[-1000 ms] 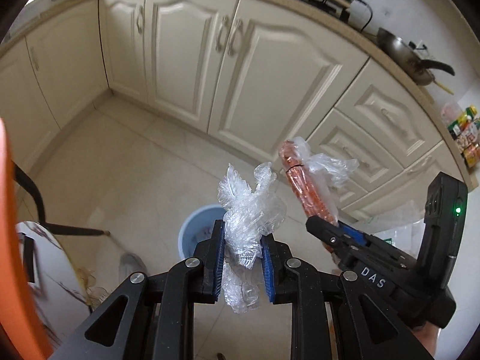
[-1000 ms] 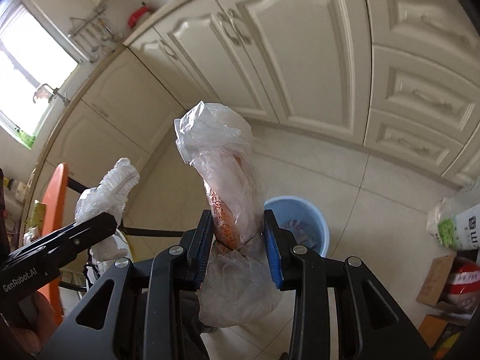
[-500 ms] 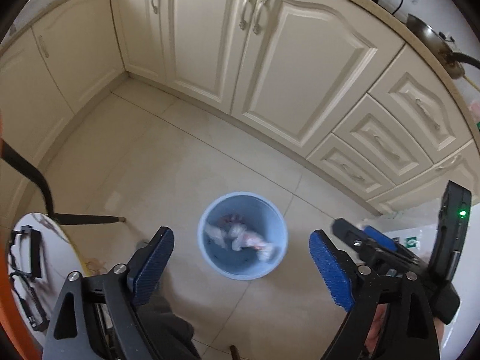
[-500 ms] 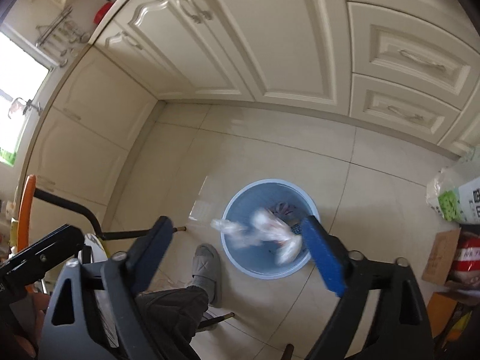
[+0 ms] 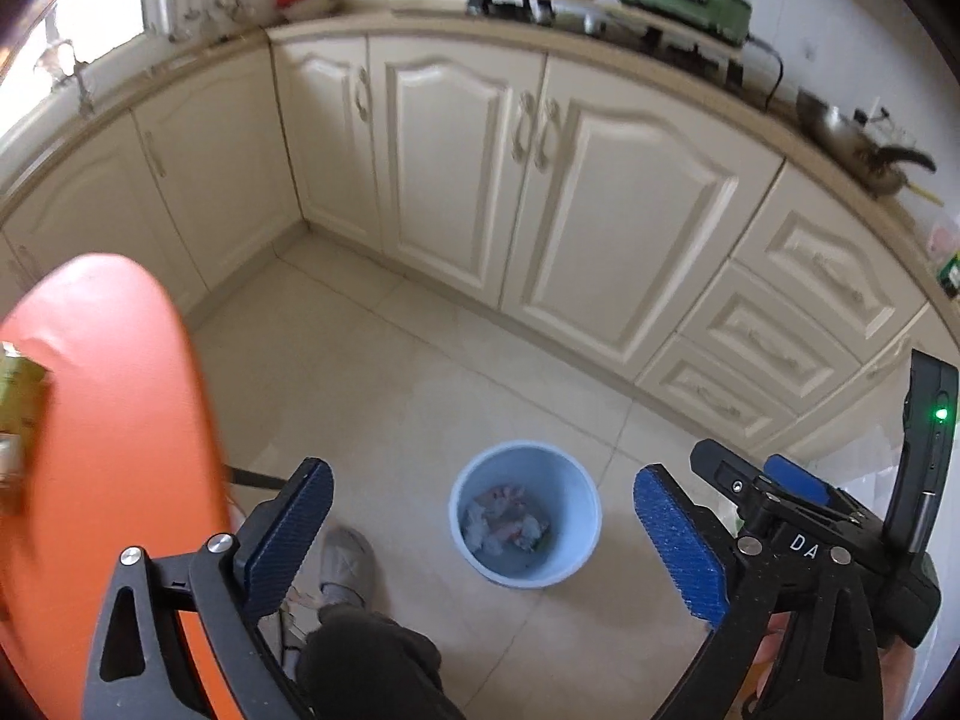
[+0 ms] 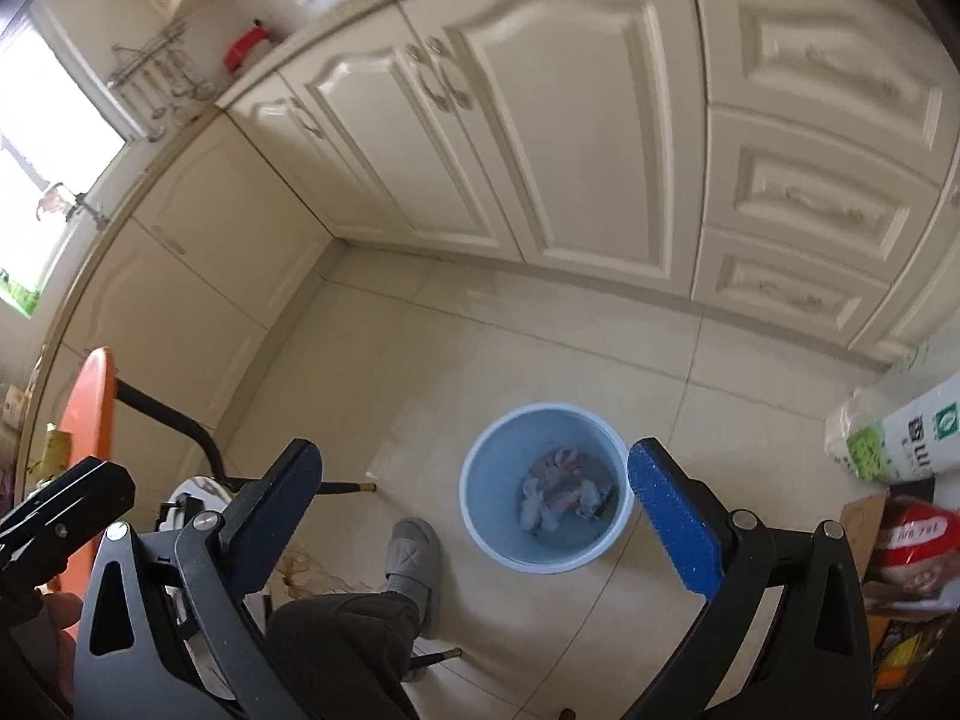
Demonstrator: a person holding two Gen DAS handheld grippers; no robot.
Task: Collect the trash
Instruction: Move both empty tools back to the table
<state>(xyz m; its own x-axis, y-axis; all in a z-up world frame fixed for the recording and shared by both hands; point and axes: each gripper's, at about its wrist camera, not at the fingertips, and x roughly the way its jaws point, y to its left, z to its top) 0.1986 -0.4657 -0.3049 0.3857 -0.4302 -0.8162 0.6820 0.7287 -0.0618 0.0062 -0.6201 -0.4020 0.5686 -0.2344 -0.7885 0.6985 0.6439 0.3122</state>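
Observation:
A light blue bin (image 5: 591, 516) stands on the tiled floor below both grippers. Crumpled plastic wrap and a reddish packet lie in it as trash (image 5: 504, 519), also seen as trash (image 6: 561, 495) inside the bin (image 6: 510, 456) in the right wrist view. My left gripper (image 5: 480, 474) hangs above the bin, its jaws still opening with nothing between them. My right gripper (image 6: 474, 447) stands wide open and empty over the bin too. Its body (image 5: 780, 498) shows at the right of the left wrist view.
Cream kitchen cabinets (image 5: 600, 228) run behind the bin. An orange chair back (image 5: 108, 420) fills the left side. A person's grey slipper (image 6: 411, 552) and dark trouser leg (image 6: 342, 636) are beside the bin. A white bag (image 6: 900, 432) and a cardboard box (image 6: 912, 546) sit at right.
Both grippers opened and let go of the clear wrap and the bagged reddish packet, which fell into the bin. Both hands then rose, and the views tilted up toward the cabinets.

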